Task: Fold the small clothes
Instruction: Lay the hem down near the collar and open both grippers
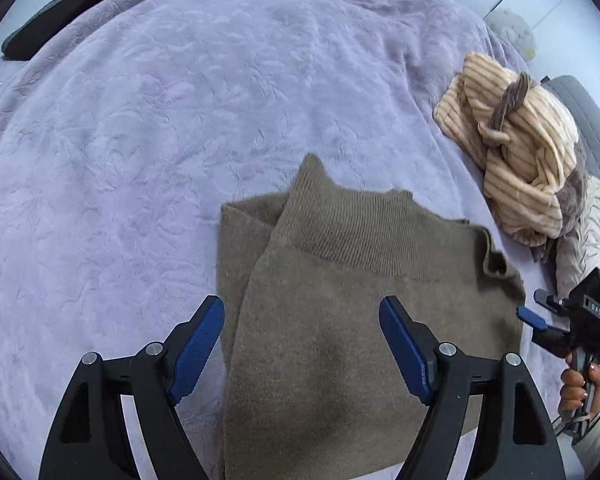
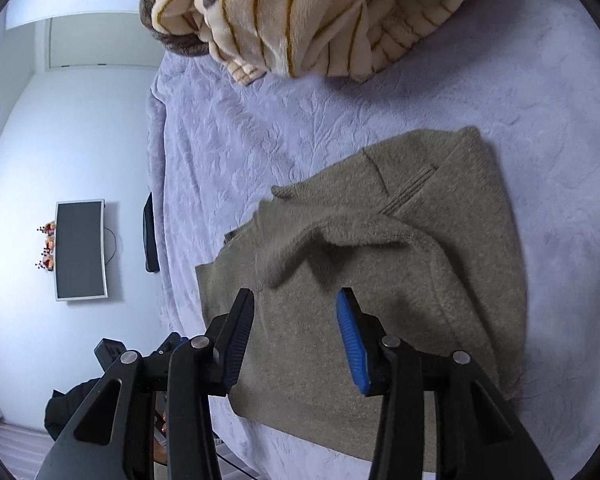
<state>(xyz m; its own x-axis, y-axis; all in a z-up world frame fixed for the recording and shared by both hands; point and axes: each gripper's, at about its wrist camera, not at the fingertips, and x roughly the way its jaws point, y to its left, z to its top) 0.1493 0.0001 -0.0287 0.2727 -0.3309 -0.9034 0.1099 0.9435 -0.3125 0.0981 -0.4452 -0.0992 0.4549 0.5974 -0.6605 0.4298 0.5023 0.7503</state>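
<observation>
A brown knit sweater (image 1: 332,300) lies partly folded on the lilac bedspread (image 1: 160,120), its ribbed hem turned toward the far side. My left gripper (image 1: 302,332) is open and empty, hovering over the sweater's near part. My right gripper (image 2: 296,320) is open and empty above the sweater (image 2: 380,280), whose sleeve is folded across the body. The right gripper also shows at the right edge of the left wrist view (image 1: 540,312), beside the sweater's edge.
A pile of cream striped and grey fleece clothes (image 1: 524,152) lies on the bed's right side, also in the right wrist view (image 2: 308,12). A dark object (image 1: 60,16) lies at the bed's far left. A wall monitor (image 2: 80,250) hangs beyond the bed's edge.
</observation>
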